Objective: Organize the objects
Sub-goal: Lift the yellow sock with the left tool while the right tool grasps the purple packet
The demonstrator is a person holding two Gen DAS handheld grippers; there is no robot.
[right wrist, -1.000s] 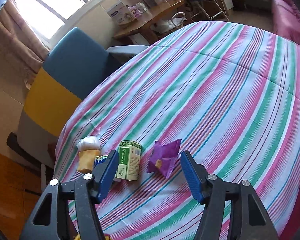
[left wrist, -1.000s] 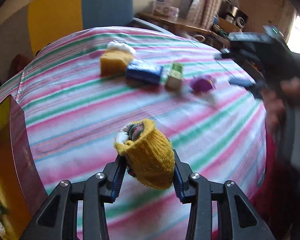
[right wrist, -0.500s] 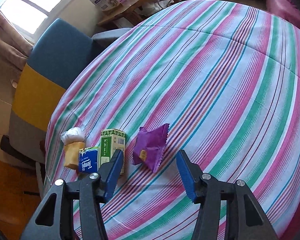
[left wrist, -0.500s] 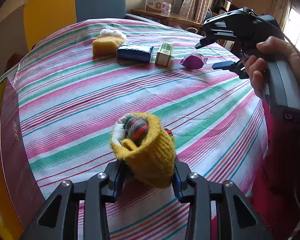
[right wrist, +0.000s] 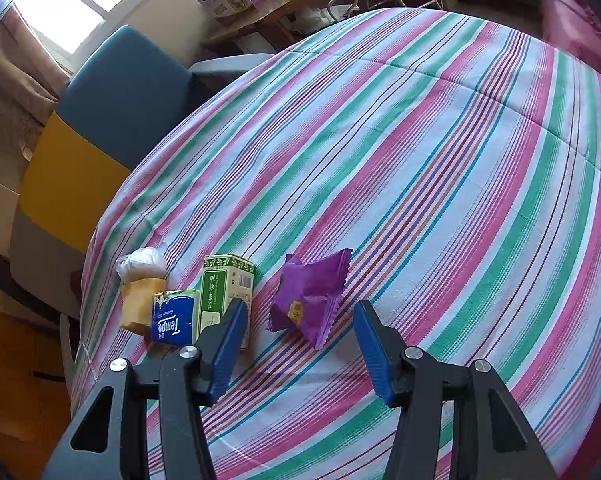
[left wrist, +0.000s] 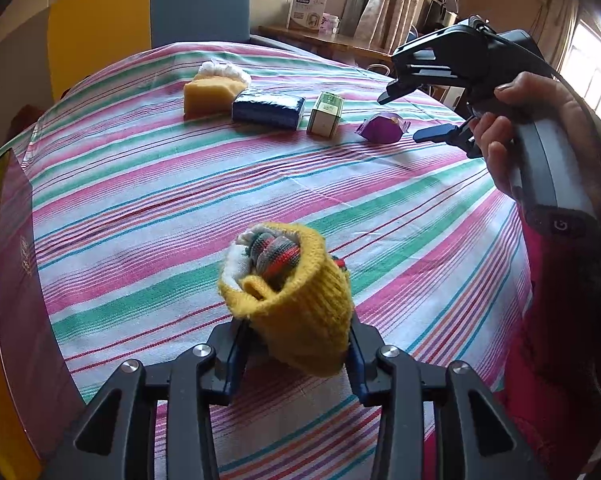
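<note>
My left gripper (left wrist: pixel 296 344) is shut on a rolled yellow sock bundle (left wrist: pixel 288 292) with striped socks inside, held just above the striped tablecloth (left wrist: pixel 148 208). A row lies at the far side: a yellow sponge (left wrist: pixel 210 94) with a white bag, a blue tissue pack (left wrist: pixel 268 110), a green box (left wrist: pixel 326 114) and a purple packet (left wrist: pixel 382 128). My right gripper (right wrist: pixel 300 332) is open and empty, hovering close above the purple packet (right wrist: pixel 310 300), with the green box (right wrist: pixel 224 288), the tissue pack (right wrist: pixel 172 320) and the sponge (right wrist: pixel 138 306) to its left. The right gripper also shows in the left wrist view (left wrist: pixel 404 114).
A blue and yellow chair (left wrist: pixel 140 20) stands behind the table. A wooden side table (right wrist: pixel 272 12) with a box is beyond it. A dark red and yellow object (left wrist: pixel 8 280) sits at the table's left edge.
My left gripper with the sock bundle has drawn back and steadied. My right gripper has moved closer to the purple packet, which now sits between its open fingers.
</note>
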